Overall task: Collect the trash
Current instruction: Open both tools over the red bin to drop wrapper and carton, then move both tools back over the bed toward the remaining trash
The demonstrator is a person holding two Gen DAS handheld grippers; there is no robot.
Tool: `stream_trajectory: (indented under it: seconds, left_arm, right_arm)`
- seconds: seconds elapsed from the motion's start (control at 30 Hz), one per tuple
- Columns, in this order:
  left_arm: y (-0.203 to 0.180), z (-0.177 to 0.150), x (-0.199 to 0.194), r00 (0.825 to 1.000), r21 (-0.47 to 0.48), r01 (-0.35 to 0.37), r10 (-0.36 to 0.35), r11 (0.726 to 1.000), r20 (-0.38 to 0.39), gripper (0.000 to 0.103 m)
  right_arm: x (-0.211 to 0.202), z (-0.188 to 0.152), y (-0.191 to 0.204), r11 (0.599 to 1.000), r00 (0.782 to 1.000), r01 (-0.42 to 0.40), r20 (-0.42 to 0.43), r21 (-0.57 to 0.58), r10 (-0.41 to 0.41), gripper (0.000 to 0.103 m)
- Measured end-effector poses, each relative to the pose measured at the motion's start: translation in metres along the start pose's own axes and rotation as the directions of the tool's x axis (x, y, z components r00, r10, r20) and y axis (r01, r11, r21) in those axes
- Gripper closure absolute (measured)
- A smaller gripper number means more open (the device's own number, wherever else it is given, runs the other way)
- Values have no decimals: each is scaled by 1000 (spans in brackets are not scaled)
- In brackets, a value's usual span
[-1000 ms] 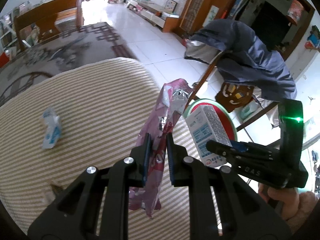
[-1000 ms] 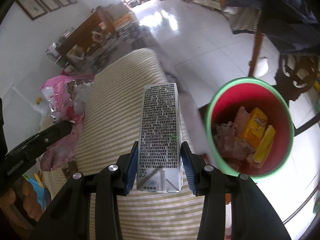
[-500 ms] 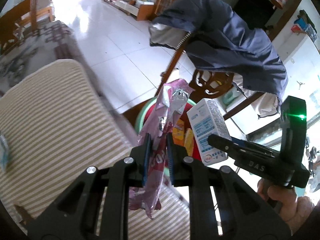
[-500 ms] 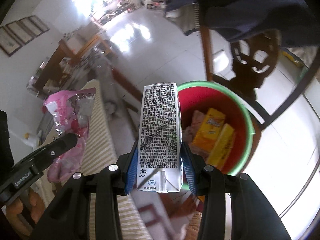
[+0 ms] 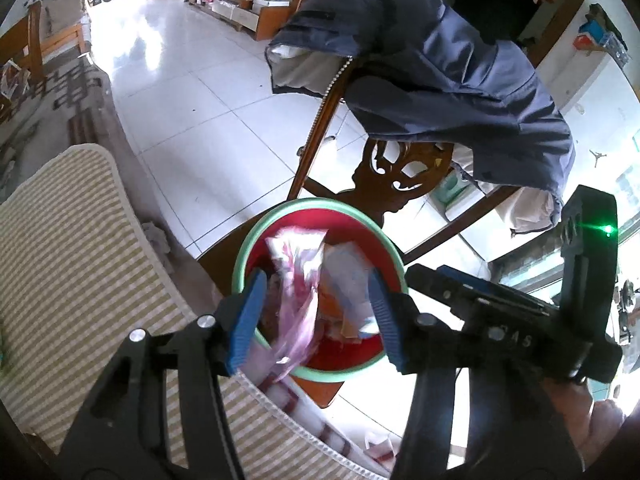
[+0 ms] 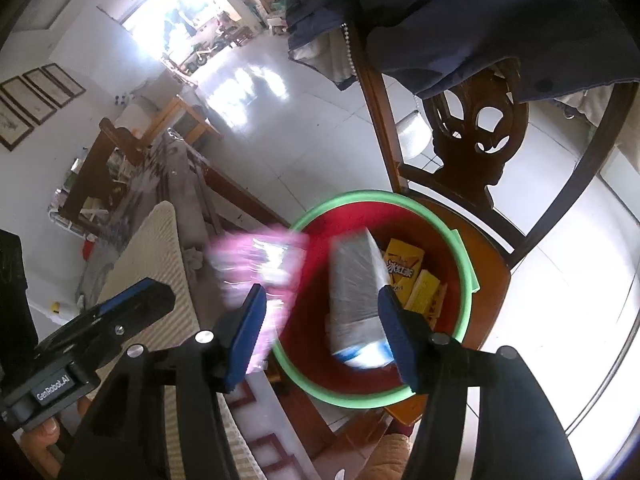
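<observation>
Trash (image 5: pixel 298 276) blurs between both tilted-down grippers' just-opening jaws over the bin (image 5: pixel 280 216).

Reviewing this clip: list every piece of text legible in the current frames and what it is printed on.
"GenRobot.AI": label on the left gripper's body, right wrist view.
"冰红茶": yellow box in the red bin.
"DAS", partly legible: right gripper's body, left wrist view.
Carton and pink wrapper: print blurred, unreadable.

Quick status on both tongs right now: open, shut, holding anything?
Left tongs: open, just released; pink wrapper falling into the red bin.
Right tongs: open, just released; carton dropping in.
</observation>
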State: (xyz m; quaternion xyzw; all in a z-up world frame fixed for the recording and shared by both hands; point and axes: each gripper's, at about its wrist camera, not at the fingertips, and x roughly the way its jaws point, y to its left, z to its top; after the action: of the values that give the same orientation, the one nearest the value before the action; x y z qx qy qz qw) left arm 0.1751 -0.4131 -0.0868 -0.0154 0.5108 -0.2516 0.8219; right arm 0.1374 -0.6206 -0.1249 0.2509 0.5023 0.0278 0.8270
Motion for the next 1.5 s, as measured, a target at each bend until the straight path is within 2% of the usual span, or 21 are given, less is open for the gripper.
stream_trajectory:
  seconds: [0.27,0.47,0.73,0.97,1.07,1.2,1.37,1.5]
  left_arm:
    - [32,-15,-21,999,-67,-32,33,997,14,50]
    - [79,-40,-46,994,-139,-99,103,985,22,47]
    - [161,-97,-91,980,-309,-185,198,933,10,42]
    - [216,-147,-139,964,-388,-236,266,891,26,35]
    - [242,-169,-158,958,-435,-247,286,866,26,35]
    - [279,-199,-186,948,-483,-271,318,833,16,35]
    - [305,-221,-211,942,-493,-282,335,823,20,35]
    - [321,-232,-228,936,-485,-292,350,824,31,35]
  right_arm:
    - [11,-6,19,1000,999,-15,-29,-16,15,45]
    - [22,-19,44,998,998,-19,-68,-54,16,42]
    - [41,-42,94,991,993,-33,-117,-127,18,42]
    - [58,-77,165,969,985,-72,-170,-236,32,39]
    - [69,-105,209,942,975,-106,-218,-317,37,39]
    - [86,-158,274,872,954,-174,-297,-458,34,39]
    - [107,-216,337,775,931,-231,-364,-589,1,34]
    - [118,-242,367,727,923,-256,-385,-637,-12,33]
